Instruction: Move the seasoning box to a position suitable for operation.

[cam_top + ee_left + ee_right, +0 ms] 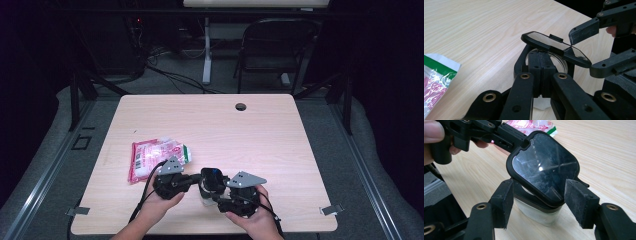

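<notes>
A small clear plastic container (537,213) with a black hinged lid (544,167) stood on the bench (280,135) near its front edge, between the two hands. The lid was swung up, tilted above the container's black rim. The left gripper (541,68) had its jaws fully closed, pinched on the lid's hinge side. The right gripper (537,205) stood wide, one pad on either side of the lid's free edge and the container's rim, neither pressing on them. Just beyond the left hand (160,202) lay a pink, white and green plastic packet (155,156), flat on the wood.
</notes>
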A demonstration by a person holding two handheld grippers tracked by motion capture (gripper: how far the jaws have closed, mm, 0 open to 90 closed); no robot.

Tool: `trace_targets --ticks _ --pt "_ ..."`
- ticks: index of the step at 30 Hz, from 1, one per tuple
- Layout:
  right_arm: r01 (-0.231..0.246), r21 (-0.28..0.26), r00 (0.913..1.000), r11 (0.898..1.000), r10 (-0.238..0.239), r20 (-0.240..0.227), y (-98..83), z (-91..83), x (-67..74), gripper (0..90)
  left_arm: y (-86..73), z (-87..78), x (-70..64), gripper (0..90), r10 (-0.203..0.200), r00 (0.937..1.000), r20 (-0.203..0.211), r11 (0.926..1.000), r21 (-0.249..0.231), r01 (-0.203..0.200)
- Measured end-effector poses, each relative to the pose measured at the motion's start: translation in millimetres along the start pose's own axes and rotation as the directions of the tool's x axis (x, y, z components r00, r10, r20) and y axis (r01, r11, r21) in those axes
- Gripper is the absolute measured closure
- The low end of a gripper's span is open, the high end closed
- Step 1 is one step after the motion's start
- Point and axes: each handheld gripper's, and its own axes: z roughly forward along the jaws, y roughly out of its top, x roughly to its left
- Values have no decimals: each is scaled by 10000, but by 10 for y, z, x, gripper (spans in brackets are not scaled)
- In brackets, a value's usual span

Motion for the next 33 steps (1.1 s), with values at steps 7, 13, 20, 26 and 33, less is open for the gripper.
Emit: trace_targets --ticks 7,13,20,26,33 --pt "274 227 9979 9994 -287 578 -15 50 15 414 12 -8 -6 895 24 9999 98 10000 -78 -24" --pt "310 112 9968 9995 -317 738 -15 60 20 435 15 -13 -9 892 68 9999 109 9999 -114 -67" --pt "213 54 9975 9998 -216 669 -21 53 7 445 -7 3 17 878 34 10000 -83 10000 -62 -34" --pt "201 28 9976 9998 -202 657 -23 50 -6 452 -31 24 46 816 -98 9994 -317 9999 91 101" --pt "184 9 9977 9998 -185 653 -25 50 -12 456 -55 57 71 710 -274 9988 -409 9995 145 280"
